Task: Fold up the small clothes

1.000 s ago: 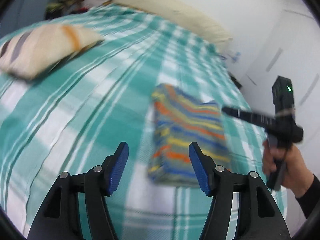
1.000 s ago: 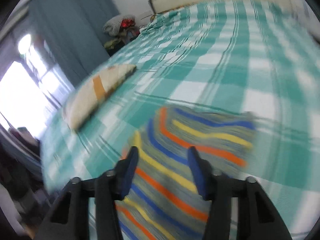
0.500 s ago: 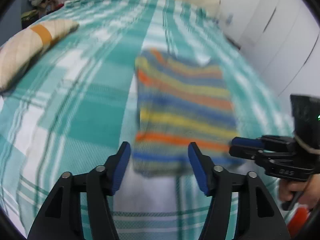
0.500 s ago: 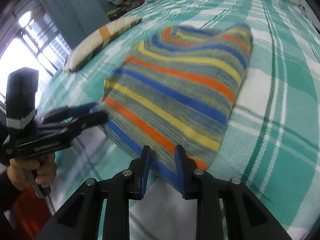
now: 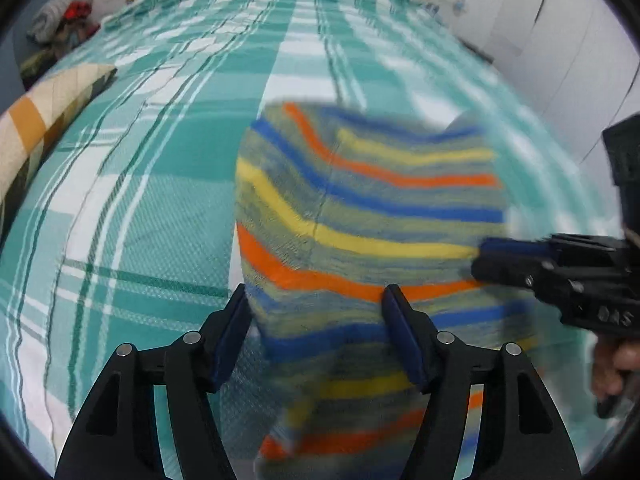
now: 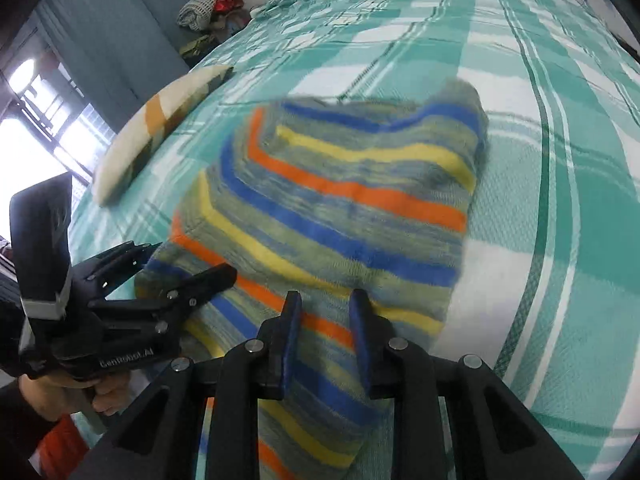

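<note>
A striped knitted garment (image 5: 360,208) is seen on the green checked bedspread (image 5: 160,160), its near hem lifted and hanging towards the cameras at 6 o'clock. It is judged soft, light and limp, with a fuzzy knit unlikely to slip; a hold is best taken at the two near hem corners. The right gripper (image 6: 325,312) has just been closing, and its jaws are pinched on the hem. The left gripper (image 5: 316,320) is spread wide, with cloth between its pads but not pressed. A patterned pillow (image 5: 44,120) lies at 9 o'clock.
</note>
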Demonstrator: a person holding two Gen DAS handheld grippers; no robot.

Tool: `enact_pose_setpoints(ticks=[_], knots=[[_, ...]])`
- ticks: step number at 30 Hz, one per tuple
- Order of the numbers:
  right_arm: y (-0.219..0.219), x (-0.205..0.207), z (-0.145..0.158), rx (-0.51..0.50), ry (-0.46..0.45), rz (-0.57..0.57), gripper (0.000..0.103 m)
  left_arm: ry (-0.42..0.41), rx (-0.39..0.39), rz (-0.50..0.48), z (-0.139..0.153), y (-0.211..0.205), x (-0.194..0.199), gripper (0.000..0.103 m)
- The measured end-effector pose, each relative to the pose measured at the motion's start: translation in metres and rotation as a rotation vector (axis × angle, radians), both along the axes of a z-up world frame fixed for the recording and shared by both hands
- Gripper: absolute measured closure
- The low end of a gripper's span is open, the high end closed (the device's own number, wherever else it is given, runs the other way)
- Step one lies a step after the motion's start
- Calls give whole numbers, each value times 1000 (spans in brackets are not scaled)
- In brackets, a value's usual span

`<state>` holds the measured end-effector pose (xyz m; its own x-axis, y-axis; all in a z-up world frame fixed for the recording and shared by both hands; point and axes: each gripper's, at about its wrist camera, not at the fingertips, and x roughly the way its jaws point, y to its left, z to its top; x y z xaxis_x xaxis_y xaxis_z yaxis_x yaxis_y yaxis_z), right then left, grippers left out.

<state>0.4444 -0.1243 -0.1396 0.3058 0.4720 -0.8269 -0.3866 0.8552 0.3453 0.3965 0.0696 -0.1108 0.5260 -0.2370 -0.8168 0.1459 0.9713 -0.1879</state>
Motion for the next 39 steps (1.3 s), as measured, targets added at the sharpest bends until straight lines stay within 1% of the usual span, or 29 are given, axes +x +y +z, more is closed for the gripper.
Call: enact_pose_setpoints(ticks=[1, 2, 4, 5, 7, 8, 9, 10, 11, 12, 13, 14, 17, 19, 22, 23, 24, 25, 26, 27, 28, 29, 30, 31, 32, 33, 34, 36, 39], knots=[[-2, 1, 12, 11, -20, 6, 77, -26, -47, 11, 10, 6, 0, 33], [-6, 2, 27, 20, -73, 8, 77, -47, -76, 24, 20, 11, 3, 31], [-11, 16, 49, 1, -153, -10, 77, -55, -89, 35, 26, 11, 19, 30], [-12, 26, 51, 0, -156, -21, 77, -49, -76, 37, 24, 9, 28, 30], [-14, 49, 45, -13, -137, -56, 77, -16, -19, 52, 8, 2, 46, 29], [-14, 66, 33, -38, -116, -88, 77, 22, 12, 65, -6, 2, 57, 29], [-12, 73, 22, -60, -92, -102, 77, 64, 27, 72, -26, 2, 63, 28], [-14, 82, 3, -88, -41, -119, 77, 61, 26, 70, -30, 3, 63, 28], [-17, 88, -15, -95, 17, -132, 77, 37, 29, 63, -28, 2, 59, 28], [-18, 87, -20, -79, 8, -148, 77, 35, 32, 59, -25, 2, 56, 28], [-18, 84, -16, -78, -11, -158, 77, 29, 22, 55, -18, 3, 50, 28], [-17, 80, -10, -82, -23, -162, 76, 4, -3, 47, -8, 6, 40, 28], [-21, 53, 15, -55, -87, -157, 70, -42, -29, 40, 11, 14, 8, 27], [-23, 24, 31, -66, -130, -136, 69, -47, -39, 39, 13, 16, -15, 25], [-21, -22, 39, -61, -151, -96, 69, -32, -16, 62, 2, 19, -49, 24], [-19, -41, 38, -52, -151, -89, 69, -11, 6, 73, -9, 19, -62, 23], [-18, -63, 33, -36, -142, -81, 69, 19, 25, 76, -20, 18, -65, 23], [-14, -82, 21, -35, -123, -73, 68, 27, 43, 74, -29, 17, -72, 23], [-11, -93, 6, -48, -95, -62, 66, 1, 70, 70, -31, 15, -83, 23], [-5, -106, -13, -84, -51, -53, 65, -10, 90, 66, -29, 13, -89, 23], [-5, -114, -19, -107, -67, -72, 65, -10, 102, 64, -24, 11, -98, 23], [-7, -123, -16, -104, -107, -96, 64, 0, 79, 63, -20, 11, -107, 22], [-9, -129, -11, -109, -107, -116, 61, 5, 48, 68, -17, 13, -115, 22], [-13, -134, -6, -94, -78, -147, 57, 9, 22, 78, -15, 15, -124, 20], [-18, -140, -2, -63, -60, -175, 56, 12, 8, 88, -14, 17, -131, 19], [-25, -148, 1, -27, -46, -210, 52, 13, -6, 101, -13, 20, -141, 19], [-28, -154, 3, -23, -45, -224, 50, 16, -17, 107, -13, 21, -147, 19], [-33, -167, 7, -54, -61, -230, 50, 21, -43, 120, -12, 25, -158, 19], [-40, -184, 10, -86, -68, -221, 50, 24, -88, 133, -7, 29, -163, 18]])
